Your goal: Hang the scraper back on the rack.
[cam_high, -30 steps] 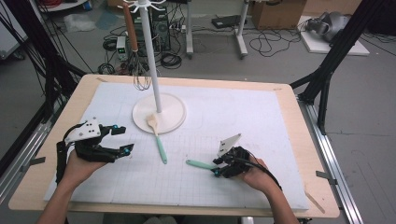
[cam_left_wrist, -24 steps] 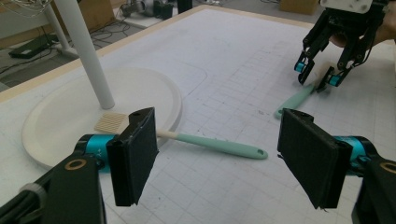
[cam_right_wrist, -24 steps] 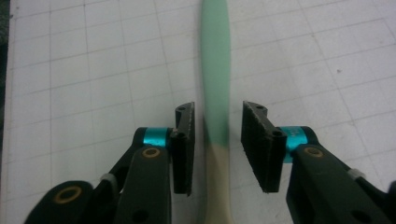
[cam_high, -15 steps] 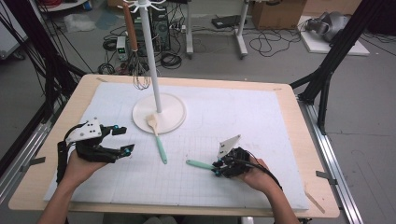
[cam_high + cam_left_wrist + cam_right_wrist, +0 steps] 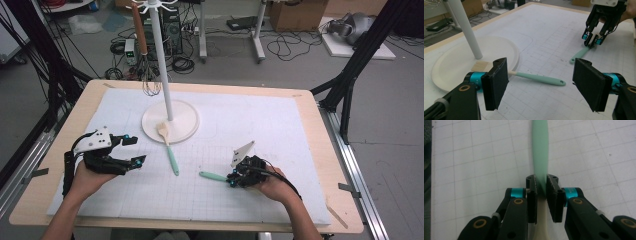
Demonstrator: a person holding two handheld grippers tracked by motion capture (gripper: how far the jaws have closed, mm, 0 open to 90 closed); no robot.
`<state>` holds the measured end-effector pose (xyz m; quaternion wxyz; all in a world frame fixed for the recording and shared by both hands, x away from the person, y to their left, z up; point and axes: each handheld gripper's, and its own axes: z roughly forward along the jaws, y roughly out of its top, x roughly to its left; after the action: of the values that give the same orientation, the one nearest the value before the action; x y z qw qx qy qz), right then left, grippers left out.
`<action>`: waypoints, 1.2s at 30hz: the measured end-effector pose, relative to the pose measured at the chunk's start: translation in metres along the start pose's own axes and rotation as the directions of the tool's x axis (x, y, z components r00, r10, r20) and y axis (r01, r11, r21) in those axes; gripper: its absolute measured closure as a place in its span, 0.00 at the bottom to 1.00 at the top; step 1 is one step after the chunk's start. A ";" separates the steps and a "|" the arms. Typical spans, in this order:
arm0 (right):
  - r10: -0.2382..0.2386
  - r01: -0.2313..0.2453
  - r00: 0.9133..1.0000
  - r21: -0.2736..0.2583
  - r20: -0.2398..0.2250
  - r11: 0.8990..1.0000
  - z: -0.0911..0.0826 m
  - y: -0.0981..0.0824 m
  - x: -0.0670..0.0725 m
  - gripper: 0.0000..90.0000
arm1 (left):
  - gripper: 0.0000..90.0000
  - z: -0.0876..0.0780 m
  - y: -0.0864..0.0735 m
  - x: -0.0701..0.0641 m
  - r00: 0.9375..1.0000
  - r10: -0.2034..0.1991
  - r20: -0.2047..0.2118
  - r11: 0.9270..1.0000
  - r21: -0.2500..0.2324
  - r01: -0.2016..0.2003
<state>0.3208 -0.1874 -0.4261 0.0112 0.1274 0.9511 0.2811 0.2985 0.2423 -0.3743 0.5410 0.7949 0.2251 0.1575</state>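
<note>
The round stand base at twelve o'clock carries a spatula's head; right gripper has just been closing onto a green-handled utensil, left gripper wide, holding nothing.

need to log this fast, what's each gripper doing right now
left gripper: open, holding nothing.
right gripper: fingers just closed onto the green-handled utensil lying on the mat.

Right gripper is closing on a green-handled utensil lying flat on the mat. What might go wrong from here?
1. The right gripper has just been closing on the utensil near where green handle meets cream neck; the long handle sticks out ahead, so it may droop or swivel when lifted.
2. The utensil lies flat on the mat, so the fingers may scrape it.
</note>
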 end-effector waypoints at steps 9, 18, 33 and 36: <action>-0.005 0.005 1.000 -0.002 -0.010 1.000 -0.001 0.000 -0.003 0.89 | 0.32 -0.002 -0.001 0.001 1.000 -0.003 -0.003 1.000 0.000 0.003; -0.012 0.012 1.000 -0.006 -0.005 1.000 -0.005 0.001 0.001 0.89 | 0.32 -0.002 -0.001 0.001 1.000 -0.002 0.002 1.000 -0.002 0.002; 0.010 -0.011 1.000 -0.102 -0.008 0.995 -0.023 0.002 0.001 0.89 | 0.32 -0.001 0.000 0.000 1.000 0.000 0.015 1.000 0.002 0.000; 0.002 -0.003 1.000 -0.120 -0.009 0.993 -0.028 0.007 0.001 0.89 | 0.32 0.000 0.000 0.000 1.000 0.001 0.018 1.000 0.002 -0.001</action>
<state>0.3185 -0.1964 -0.3994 0.0141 0.1265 0.9324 0.3383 0.2983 0.2427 -0.3744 0.5423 0.7969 0.2197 0.1504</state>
